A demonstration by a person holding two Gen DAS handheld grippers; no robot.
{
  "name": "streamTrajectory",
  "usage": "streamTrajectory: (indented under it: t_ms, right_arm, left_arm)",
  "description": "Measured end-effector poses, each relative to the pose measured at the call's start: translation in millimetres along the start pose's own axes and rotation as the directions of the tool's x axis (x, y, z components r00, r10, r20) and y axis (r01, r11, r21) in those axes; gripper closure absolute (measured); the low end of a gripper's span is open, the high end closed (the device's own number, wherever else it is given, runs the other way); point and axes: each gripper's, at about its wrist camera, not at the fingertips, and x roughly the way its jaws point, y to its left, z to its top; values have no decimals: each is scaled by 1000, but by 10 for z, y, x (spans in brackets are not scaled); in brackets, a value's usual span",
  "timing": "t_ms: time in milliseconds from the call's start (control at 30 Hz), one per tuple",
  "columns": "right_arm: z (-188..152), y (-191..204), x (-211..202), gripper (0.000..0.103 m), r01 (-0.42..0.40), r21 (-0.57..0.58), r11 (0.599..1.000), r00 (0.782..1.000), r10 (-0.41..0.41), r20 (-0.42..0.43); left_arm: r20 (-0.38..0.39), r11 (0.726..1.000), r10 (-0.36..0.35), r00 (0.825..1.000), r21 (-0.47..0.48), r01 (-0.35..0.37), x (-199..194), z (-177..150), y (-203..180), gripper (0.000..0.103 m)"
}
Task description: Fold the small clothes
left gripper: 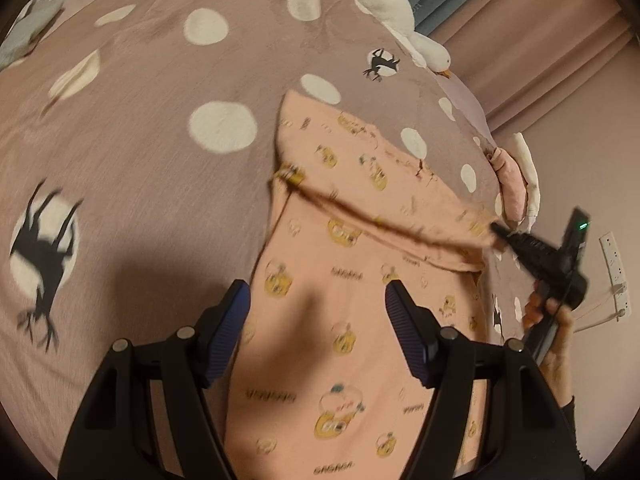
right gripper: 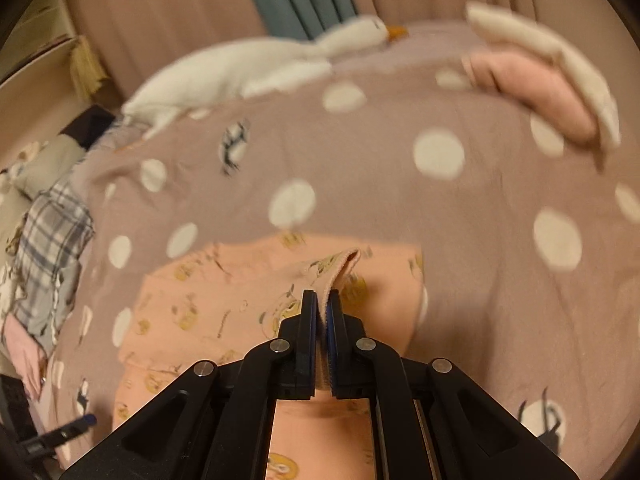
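Nearest in the left wrist view, the left gripper [left gripper: 316, 304] hangs with its 2 blue-padded fingers spread wide, nothing between them, above the peach printed garment [left gripper: 340, 320]. The garment lies on the mauve polka-dot bedspread [left gripper: 140, 120]; its near end runs off the bottom of the frame, so its full shape cannot be made out.

Across its middle, a lifted fold of cloth stretches toward the right gripper [left gripper: 498, 230], whose tips are blurred there. The right wrist view settles it: the right gripper [right gripper: 322, 300] is pressed together on a hem of the garment [right gripper: 224, 300], a strip of pink cloth showing between the pads.

Farther off, a folded pink and cream bundle [right gripper: 552, 92] sits near the bed's edge, smeared by motion. A white plush goose [right gripper: 248, 72] lies along the far side, in front of curtains [right gripper: 160, 12]. A plaid cloth [right gripper: 52, 240] at the left is partly cut off.
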Motion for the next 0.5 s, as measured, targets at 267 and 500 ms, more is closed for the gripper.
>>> streamTrajectory:
  t_ms: [267,500]
  right_arm:
    - [-148,-226,58,96,137,16,990,990,-136,-25]
    - [-84,-2,-231,96,33,-112,993,998,-27,53]
  left_arm:
    - [18,998,25,1000,60,-26,242,317,-188,33]
    - [17,992,57,998,114,-59,589,583,-328,37]
